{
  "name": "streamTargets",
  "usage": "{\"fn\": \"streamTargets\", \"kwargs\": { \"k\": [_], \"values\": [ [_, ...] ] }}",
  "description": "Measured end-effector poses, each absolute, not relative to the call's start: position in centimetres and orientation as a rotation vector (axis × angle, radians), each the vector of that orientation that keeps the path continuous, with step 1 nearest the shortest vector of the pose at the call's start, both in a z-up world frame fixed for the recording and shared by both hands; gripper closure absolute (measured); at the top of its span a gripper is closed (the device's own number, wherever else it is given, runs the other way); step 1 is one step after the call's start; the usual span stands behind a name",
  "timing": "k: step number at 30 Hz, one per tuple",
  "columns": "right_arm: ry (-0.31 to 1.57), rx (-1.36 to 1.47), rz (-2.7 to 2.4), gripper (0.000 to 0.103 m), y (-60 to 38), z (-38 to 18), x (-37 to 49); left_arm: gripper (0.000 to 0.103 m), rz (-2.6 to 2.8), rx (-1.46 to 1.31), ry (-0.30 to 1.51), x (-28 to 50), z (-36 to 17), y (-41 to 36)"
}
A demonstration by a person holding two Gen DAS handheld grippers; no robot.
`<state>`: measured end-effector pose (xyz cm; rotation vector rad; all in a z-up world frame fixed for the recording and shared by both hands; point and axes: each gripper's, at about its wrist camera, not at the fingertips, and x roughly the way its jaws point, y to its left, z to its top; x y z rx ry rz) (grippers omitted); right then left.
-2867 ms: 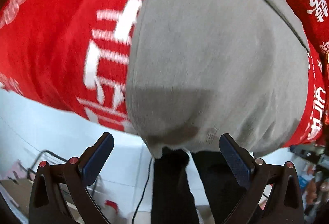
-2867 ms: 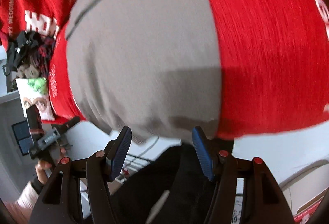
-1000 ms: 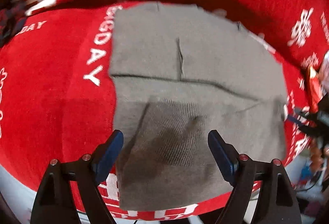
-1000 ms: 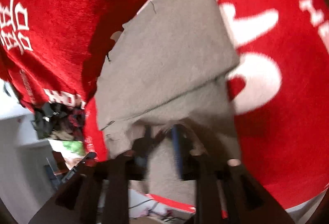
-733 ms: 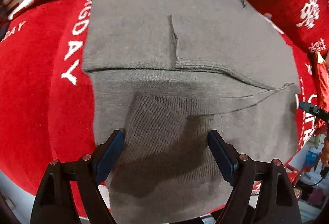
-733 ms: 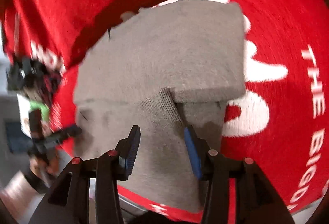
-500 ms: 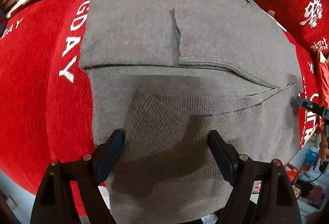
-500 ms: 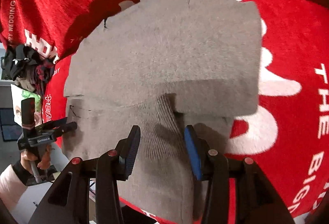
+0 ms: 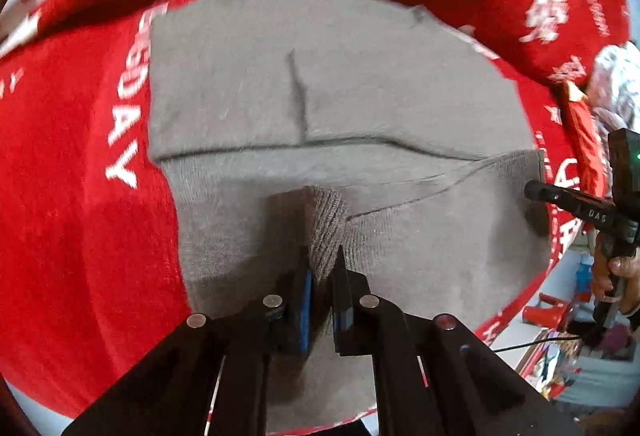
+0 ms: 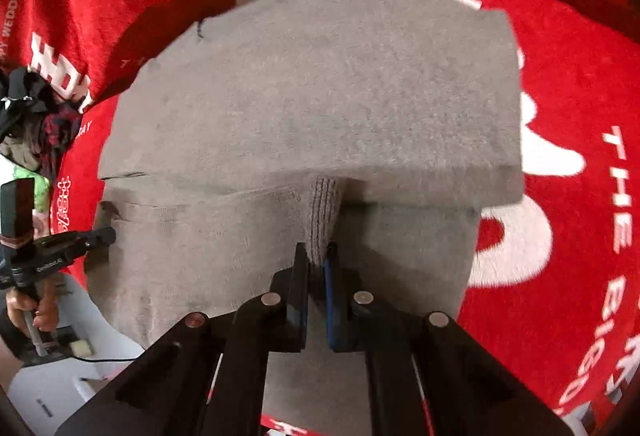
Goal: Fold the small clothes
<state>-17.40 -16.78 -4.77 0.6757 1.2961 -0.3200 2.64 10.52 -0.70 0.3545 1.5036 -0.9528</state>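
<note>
A: Two tools, status?
B: Left tool (image 9: 322,268): closed, pinching a ribbed fold of the grey garment (image 9: 360,95). Right tool (image 10: 316,260): closed on another ribbed fold of it.
A: Garment position?
B: Flat on the red cloth (image 9: 72,195) with white lettering, partly folded; its far part lies doubled over the near part.

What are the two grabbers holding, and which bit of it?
Both hold the grey sweater. The left gripper and the right gripper each pinch a ribbed ridge of knit near its close edge.
</note>
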Motion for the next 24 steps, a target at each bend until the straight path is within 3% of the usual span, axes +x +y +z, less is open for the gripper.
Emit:
{"fn": "streamTargets", "kwargs": {
  "k": [8, 15, 20, 24],
  "values": [
    [1.171, 0.513, -0.472, 0.096, -13.5, 3.8, -20.0, 0.094, -1.057, 0.268, 1.298, 3.3, 8.4, 11.4],
    [1.015, 0.491, -0.519, 0.096, -17.7, 9.5, -17.8, 0.094, -1.045, 0.228, 1.142, 7.7, 13.9, 7.8],
    [0.999, 0.478, -0.511, 0.096, -23.0, 8.6, -13.6, 0.094, -0.965, 0.269, 1.094, 11.5, 12.2, 2.6],
    [1.052, 0.494, -0.487, 0.096, -27.1, 3.8, -9.6, 0.094, -0.854, 0.354, 1.128, 13.4, 6.9, -1.5]
  ]
}}
